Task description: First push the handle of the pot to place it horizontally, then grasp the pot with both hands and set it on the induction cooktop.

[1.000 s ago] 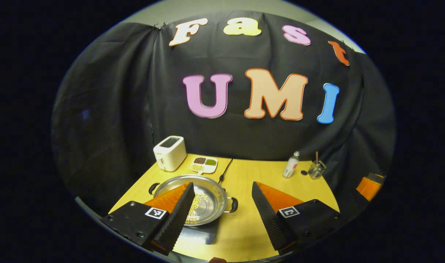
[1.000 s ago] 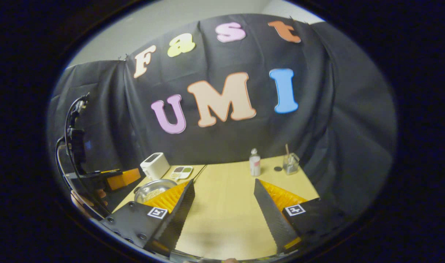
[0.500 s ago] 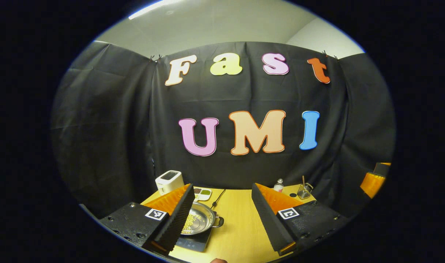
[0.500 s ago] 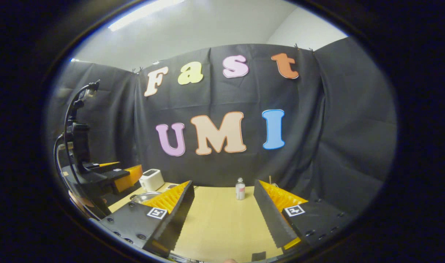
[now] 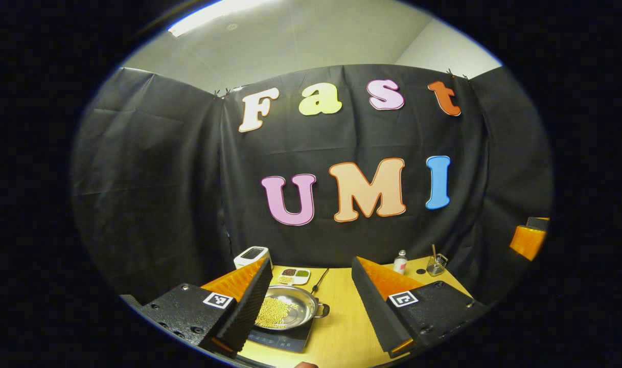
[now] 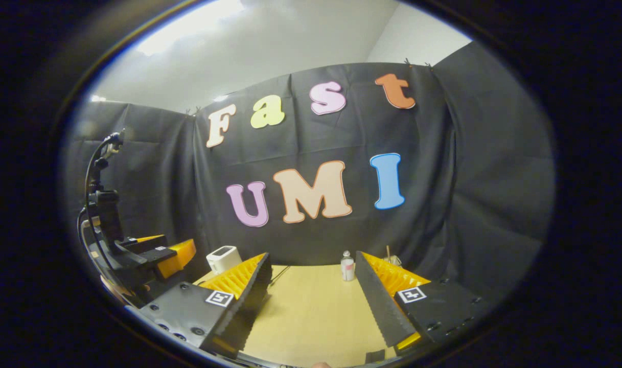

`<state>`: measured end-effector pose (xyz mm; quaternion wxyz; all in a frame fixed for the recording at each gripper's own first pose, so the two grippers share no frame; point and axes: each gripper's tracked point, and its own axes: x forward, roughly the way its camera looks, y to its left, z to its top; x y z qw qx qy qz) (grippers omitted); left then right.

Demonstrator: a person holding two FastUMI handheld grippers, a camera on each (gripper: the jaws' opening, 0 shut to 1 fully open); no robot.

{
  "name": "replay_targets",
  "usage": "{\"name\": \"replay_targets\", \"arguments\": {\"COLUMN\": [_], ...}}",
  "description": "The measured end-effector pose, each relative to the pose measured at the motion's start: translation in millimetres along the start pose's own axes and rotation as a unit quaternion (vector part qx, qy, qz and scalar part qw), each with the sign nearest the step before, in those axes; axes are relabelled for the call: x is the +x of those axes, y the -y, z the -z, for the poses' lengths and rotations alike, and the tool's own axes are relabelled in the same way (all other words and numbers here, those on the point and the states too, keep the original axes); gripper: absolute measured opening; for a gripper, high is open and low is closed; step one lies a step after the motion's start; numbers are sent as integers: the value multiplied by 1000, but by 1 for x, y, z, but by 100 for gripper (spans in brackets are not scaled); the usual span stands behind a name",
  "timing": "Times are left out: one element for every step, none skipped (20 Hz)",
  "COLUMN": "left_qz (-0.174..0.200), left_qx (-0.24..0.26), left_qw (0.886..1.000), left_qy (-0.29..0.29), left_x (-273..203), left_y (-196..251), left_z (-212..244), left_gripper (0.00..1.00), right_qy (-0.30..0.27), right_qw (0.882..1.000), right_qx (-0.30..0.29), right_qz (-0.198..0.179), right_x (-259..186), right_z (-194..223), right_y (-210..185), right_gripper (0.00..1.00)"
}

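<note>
A shiny steel pot point(image 5: 289, 311) holding small yellow beans sits on the dark induction cooktop point(image 5: 282, 341) at the table's near left. One of its dark loop handles point(image 5: 323, 310) points right. My left gripper point(image 5: 311, 266) hovers open above and behind the pot, touching nothing, and its left finger hides the pot's left side. My right gripper point(image 6: 313, 258) is open over bare table point(image 6: 311, 312) with nothing between its fingers. Each gripper appears at the edge of the other's view: the right gripper point(image 5: 529, 240) at far right, the left gripper point(image 6: 175, 254) at far left.
A white toaster point(image 5: 252, 254) and a small divided dish point(image 5: 295, 276) stand at the back left, with a black cable point(image 5: 318, 278) beside them. A small bottle point(image 5: 400, 261) and a glass point(image 5: 434, 265) stand at the back right.
Both grippers have pulled back from the table and tilted up, so the pot looks smaller and farther away. The pot stays on the cooktop. Both grippers remain open.
</note>
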<state>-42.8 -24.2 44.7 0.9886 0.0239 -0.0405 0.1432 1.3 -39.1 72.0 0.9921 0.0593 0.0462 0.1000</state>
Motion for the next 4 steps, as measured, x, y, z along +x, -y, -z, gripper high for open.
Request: {"name": "replay_targets", "arguments": {"left_qz": [0, 1, 2, 3], "left_qx": [-1, -3, -5, -5], "left_qw": [1000, 1000, 1000, 1000], "left_qy": [-1, -1, -3, -4], "left_x": [-1, -1, -1, -2], "left_y": [1, 2, 2, 3], "left_z": [2, 2, 5, 5], "left_gripper": [95, 95, 95, 95], "right_qy": [-3, -4, -6, -7], "right_qw": [1000, 1000, 1000, 1000], "right_qx": [-1, -2, -3, -3], "right_qz": [0, 0, 0, -2], "right_x": [-1, -2, -2, -1], "right_z": [3, 5, 6, 7], "right_y": [1, 0, -2, -3], "right_gripper": [92, 92, 92, 92]}}
